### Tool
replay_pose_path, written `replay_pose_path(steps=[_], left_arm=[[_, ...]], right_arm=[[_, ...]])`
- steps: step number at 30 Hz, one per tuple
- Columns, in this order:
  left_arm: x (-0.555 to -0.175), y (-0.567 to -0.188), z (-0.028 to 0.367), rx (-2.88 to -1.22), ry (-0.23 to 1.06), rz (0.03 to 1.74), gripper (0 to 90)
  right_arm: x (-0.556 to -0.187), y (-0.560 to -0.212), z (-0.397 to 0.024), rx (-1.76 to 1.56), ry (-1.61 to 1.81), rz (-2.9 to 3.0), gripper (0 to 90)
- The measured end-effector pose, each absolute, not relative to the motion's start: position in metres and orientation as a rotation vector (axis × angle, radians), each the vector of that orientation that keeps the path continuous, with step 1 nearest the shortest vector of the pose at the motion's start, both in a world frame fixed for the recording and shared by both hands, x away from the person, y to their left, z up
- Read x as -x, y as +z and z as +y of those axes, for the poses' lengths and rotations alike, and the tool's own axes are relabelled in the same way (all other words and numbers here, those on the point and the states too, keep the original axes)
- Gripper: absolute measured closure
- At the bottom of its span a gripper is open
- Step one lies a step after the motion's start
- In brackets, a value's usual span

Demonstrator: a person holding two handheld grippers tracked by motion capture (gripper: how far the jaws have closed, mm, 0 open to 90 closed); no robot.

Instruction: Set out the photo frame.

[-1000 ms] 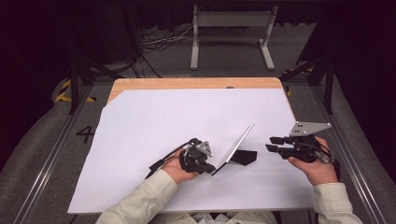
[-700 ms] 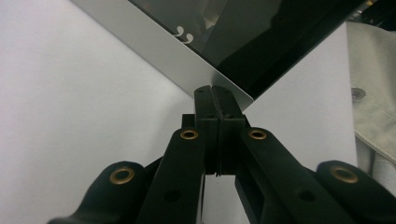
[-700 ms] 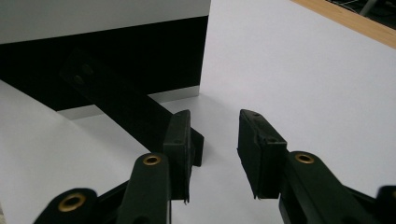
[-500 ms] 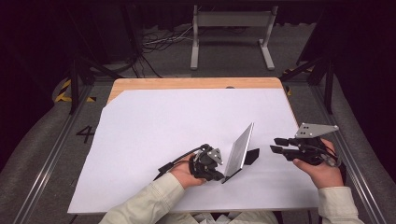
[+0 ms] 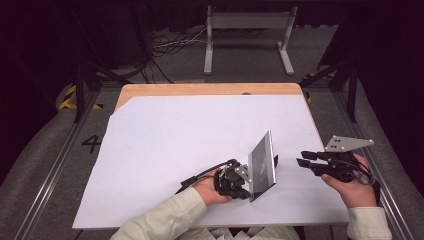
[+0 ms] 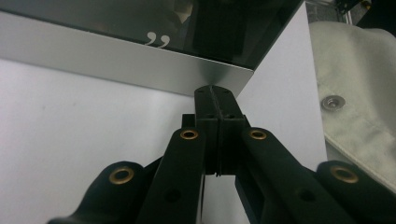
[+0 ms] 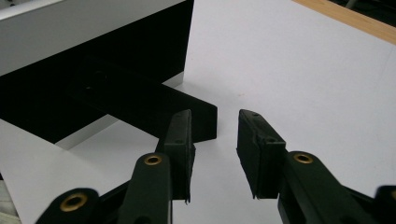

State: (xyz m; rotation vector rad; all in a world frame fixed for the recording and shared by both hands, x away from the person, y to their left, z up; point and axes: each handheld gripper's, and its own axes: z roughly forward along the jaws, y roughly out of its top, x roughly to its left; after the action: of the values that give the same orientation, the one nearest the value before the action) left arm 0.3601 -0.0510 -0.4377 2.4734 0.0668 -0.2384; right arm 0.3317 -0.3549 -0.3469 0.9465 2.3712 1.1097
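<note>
High view: a person seated at the near edge of a worktop point(image 5: 150, 89) covered by a large white sheet point(image 5: 200, 135). The left tool point(image 5: 243, 186) is clamped on the lower edge of a picture frame point(image 5: 263, 162), which stands nearly upright on the sheet, towards the near right part of the worktop. The frame has a silver border and a dark glazed face, tilted slightly. A black easel stand point(image 5: 275, 161) projects from its rear, on the side facing the right tool point(image 5: 303, 159).

The right tool is held level, just beside the frame but apart from it, jaws parted and nothing between them. A grey three-cornered plate point(image 5: 347, 143) sits on top of it.

Left gripper view: the two black jaws meet, tips pressed together on the silver border point(image 6: 116, 60) of the frame near its corner. White quotation marks point(image 6: 156, 38) show on the dark glass above. A cream sleeve point(image 6: 359, 88) with a metal snap lies at the right.

Right gripper view: the parted fingers point(image 7: 180, 144) point towards the black back panel point(image 7: 93, 88) of the frame and its stand point(image 7: 154, 109), which rests on the white sheet. The left fingertip lies near the stand's end; whether they touch cannot be told.
</note>
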Motion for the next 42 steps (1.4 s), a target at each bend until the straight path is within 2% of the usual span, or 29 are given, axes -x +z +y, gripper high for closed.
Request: replay_pose_path(steps=[23, 32, 42], left_arm=[[-0.359, -0.437, -0.075, -2.405, -0.237, 0.102, 90.0], [-0.359, -0.438, -0.089, -2.4, -0.244, 0.083, 90.0], [-0.361, -0.436, -0.088, -2.4, -0.225, 0.09, 90.0]], right_arm=[[-0.328, -0.345, -0.36, -0.97, 1.119, 2.362, 66.3], [-0.315, -0.346, -0.372, -1.028, 1.108, 2.337, 66.0], [-0.311, -0.346, -0.377, -1.076, 1.128, 2.33, 65.8]])
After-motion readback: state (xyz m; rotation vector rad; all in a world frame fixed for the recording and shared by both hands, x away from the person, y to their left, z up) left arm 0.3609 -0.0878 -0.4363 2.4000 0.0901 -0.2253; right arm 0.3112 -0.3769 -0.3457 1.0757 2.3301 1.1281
